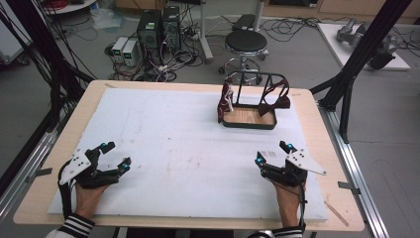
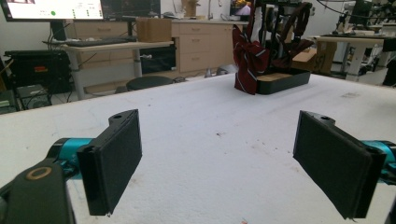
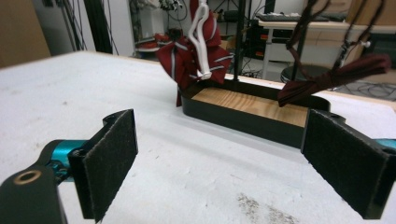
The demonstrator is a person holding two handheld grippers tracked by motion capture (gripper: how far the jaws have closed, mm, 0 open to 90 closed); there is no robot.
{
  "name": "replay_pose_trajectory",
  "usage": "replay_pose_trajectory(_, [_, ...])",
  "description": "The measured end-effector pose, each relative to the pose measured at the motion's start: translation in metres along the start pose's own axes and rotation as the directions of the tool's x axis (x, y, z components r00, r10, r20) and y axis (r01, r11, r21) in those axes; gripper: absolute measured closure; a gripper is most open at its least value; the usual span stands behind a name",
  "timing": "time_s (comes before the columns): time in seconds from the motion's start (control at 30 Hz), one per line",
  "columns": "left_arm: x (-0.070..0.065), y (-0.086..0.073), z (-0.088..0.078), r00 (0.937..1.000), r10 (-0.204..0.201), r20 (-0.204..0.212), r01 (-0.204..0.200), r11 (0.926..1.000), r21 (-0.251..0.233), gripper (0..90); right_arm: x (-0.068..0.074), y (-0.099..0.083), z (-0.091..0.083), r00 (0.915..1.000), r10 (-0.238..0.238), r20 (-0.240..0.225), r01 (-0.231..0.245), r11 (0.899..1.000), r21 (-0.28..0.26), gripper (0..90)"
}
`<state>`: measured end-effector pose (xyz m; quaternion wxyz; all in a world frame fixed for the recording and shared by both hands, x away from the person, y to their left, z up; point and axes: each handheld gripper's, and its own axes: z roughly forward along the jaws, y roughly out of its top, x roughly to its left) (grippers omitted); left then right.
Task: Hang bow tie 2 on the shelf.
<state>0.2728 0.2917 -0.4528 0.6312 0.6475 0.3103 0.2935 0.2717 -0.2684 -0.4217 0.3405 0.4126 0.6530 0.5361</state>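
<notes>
A black rack with a wooden tray base [image 1: 247,118] stands at the far right-middle of the white mat. A red striped bow tie [image 1: 226,101] hangs at its left end and a dark maroon bow tie [image 1: 275,101] at its right end. In the right gripper view the tray [image 3: 252,107] lies just ahead, with the striped tie [image 3: 191,58] on a white strap and the maroon tie [image 3: 336,77]. The left gripper view has the rack [image 2: 280,81] far off. My left gripper [image 1: 113,154] rests open at the near left, my right gripper [image 1: 273,152] open at the near right. Both hold nothing.
The white foam mat [image 1: 168,144] covers most of the wooden table [image 1: 64,129]. Beyond the table's far edge stand a black stool [image 1: 245,42] and computer towers [image 1: 157,27] with cables. Black frame posts [image 1: 366,44] rise at the right.
</notes>
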Motion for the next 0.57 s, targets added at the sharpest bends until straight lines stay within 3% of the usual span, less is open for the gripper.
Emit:
replay_pose_trajectory(0.07, [0.000, 0.000, 0.000, 1.0000, -0.002, -0.002, 0.002, 1.0000, -0.001, 15.7, 0.002, -0.006, -0.001, 0.9999, -0.012, -0.008, 0.011, 0.998, -0.060, 10.0])
replay_pose_trajectory(0.23, [0.000, 0.000, 0.000, 1.0000, -0.001, -0.003, 0.001, 1.0000, 0.001, 15.7, 0.000, -0.021, -0.003, 0.9997, 0.017, -0.016, -0.018, 0.999, -0.049, 10.0])
replay_pose_trajectory(0.33, [-0.001, 0.000, -0.001, 1.0000, -0.002, -0.004, 0.002, 1.0000, -0.001, 15.7, 0.001, -0.027, -0.004, 0.9998, -0.009, -0.020, 0.008, 0.999, -0.049, 10.0])
replay_pose_trajectory(0.57, [0.000, 0.000, -0.001, 1.0000, -0.005, -0.006, 0.005, 1.0000, -0.001, 15.7, 0.000, -0.032, -0.007, 0.9998, 0.001, -0.018, -0.003, 0.997, -0.081, 10.0])
